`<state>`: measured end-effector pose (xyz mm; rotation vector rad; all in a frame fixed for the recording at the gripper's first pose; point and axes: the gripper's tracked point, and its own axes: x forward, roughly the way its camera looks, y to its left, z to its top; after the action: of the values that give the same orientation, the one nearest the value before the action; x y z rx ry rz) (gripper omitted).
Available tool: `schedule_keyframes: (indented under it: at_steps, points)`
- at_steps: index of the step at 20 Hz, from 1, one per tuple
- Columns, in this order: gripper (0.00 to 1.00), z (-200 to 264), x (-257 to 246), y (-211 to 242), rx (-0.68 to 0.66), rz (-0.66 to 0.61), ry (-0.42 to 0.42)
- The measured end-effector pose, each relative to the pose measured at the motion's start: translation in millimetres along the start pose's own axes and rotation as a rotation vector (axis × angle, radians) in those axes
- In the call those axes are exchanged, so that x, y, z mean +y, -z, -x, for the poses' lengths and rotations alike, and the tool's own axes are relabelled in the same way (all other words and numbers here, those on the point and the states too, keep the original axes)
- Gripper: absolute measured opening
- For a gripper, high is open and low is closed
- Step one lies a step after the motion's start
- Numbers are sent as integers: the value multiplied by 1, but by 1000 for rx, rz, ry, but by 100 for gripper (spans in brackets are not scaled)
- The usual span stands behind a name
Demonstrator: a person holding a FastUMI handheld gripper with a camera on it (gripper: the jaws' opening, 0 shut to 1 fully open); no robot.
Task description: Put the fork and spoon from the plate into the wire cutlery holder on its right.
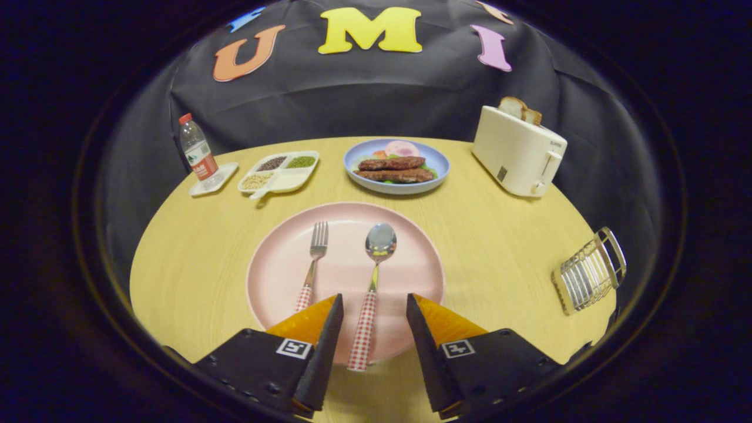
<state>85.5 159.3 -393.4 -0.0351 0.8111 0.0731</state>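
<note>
Polished metal spoon point(380, 242) and fork point(318, 236) gleam on a matt pink plate point(276, 276), set on a pale wood-grain table point(194, 258) beside a shiny wire cutlery holder point(587, 274).

The gripper point(375, 305) was held wide open over the pink plate point(276, 276), with the spoon point(373, 276) and its checked handle lined up between the fingers, untouched. The fork point(312, 264) was laid just left of it. The wire cutlery holder point(589, 271) was parked well off right.
</note>
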Motion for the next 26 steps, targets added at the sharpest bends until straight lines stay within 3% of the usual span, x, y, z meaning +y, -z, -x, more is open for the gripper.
schedule_keyframes:
  at_steps: [4,6,8,10,13,20,26]
  points:
    - [40,-12,-2,7,26,-10,17]
    - [38,-15,-5,6,18,0,37]
    - [11,-15,-6,6,29,10,55]
    - [6,-11,-2,7,44,18,36]
    - [6,3,7,4,48,20,-27]
    - [6,65,-10,-23,-4,54,-48]
    - [6,113,-61,-49,-57,120,-28]
